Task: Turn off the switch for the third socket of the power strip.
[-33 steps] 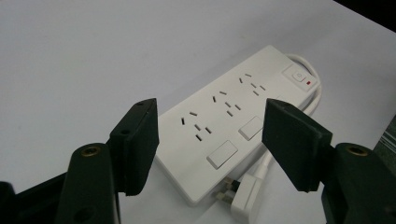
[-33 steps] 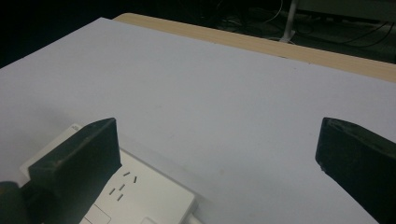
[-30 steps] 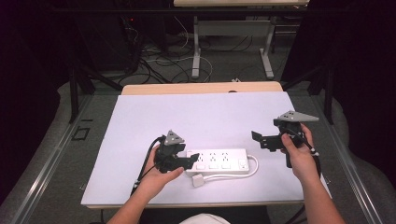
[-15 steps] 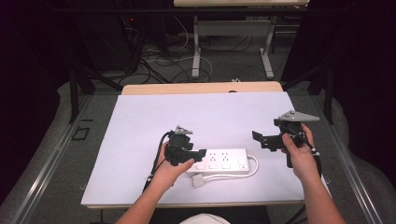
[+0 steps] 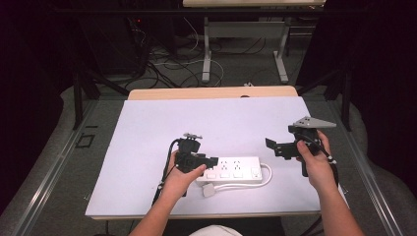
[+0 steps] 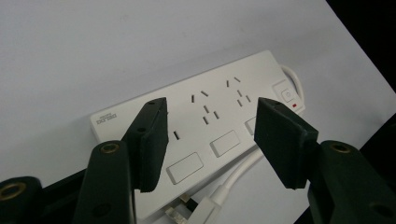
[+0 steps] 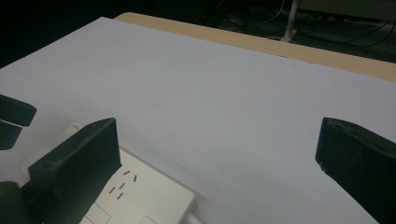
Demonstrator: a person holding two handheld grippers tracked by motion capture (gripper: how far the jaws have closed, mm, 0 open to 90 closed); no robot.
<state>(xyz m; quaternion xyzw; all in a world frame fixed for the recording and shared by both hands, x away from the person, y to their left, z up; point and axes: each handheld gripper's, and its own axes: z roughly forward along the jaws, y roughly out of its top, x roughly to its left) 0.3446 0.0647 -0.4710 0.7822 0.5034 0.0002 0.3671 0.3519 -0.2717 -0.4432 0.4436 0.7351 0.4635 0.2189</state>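
White power strip (image 5: 230, 170) lies flat near the table's (image 5: 147, 128) 6 o'clock edge, cord looped and plug (image 5: 209, 189) loose beside it. Risk, my read: a careless squeeze trips a rocker switch or skids the strip.

Left gripper (image 6: 210, 135) hovers over its 9 o'clock end, jaws spread, empty. Right gripper (image 5: 276, 147) at 3 o'clock, raised, wide apart, holding nothing.

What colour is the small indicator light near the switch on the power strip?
Red. The light on the power strip shows best in the left gripper view.
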